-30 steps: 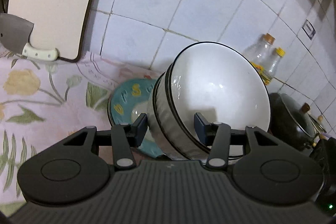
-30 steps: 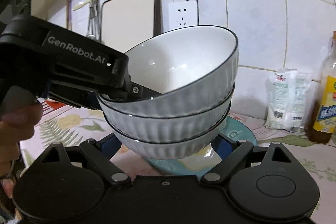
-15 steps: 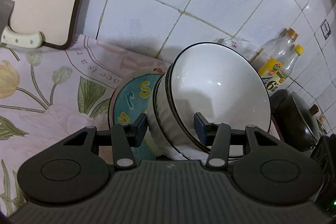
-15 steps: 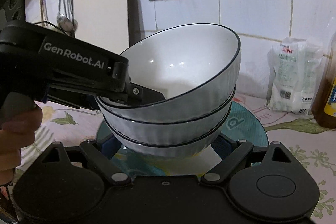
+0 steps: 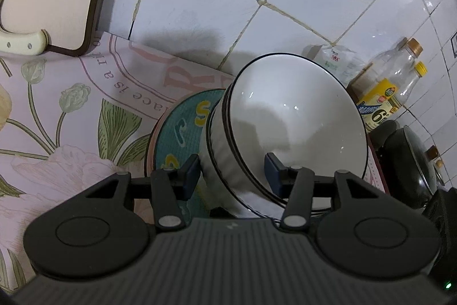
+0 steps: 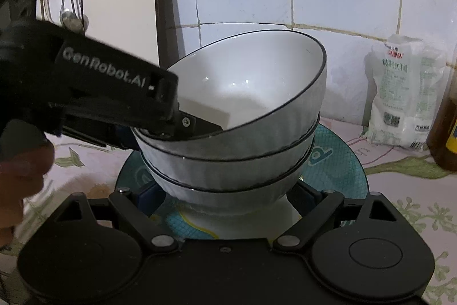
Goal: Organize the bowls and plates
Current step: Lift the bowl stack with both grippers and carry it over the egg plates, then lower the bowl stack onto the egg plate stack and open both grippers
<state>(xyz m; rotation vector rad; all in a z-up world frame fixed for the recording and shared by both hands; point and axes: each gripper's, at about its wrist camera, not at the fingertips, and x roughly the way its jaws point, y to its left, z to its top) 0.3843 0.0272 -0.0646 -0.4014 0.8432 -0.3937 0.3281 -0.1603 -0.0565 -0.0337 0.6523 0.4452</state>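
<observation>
1. Left gripper (image 5: 231, 172) pinches the near wall of the tilted stack of bowls (image 6: 237, 133).
2. Stack hangs directly above the teal plate (image 6: 342, 162) on the worktop (image 5: 57, 105).
3. Right gripper (image 6: 228, 196) cradles the bottom bowl, clamped across its lower sides.

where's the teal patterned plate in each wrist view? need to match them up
Left wrist: the round teal plate with yellow letters sits centre-left, just left of the tilted stack of white ribbed bowls with black rims, partly hidden behind it.
Right wrist: the plate lies low in the centre, under the bowl stack, showing on both sides.
Shared landmark: the white printed plastic bag against the tiled wall.
</observation>
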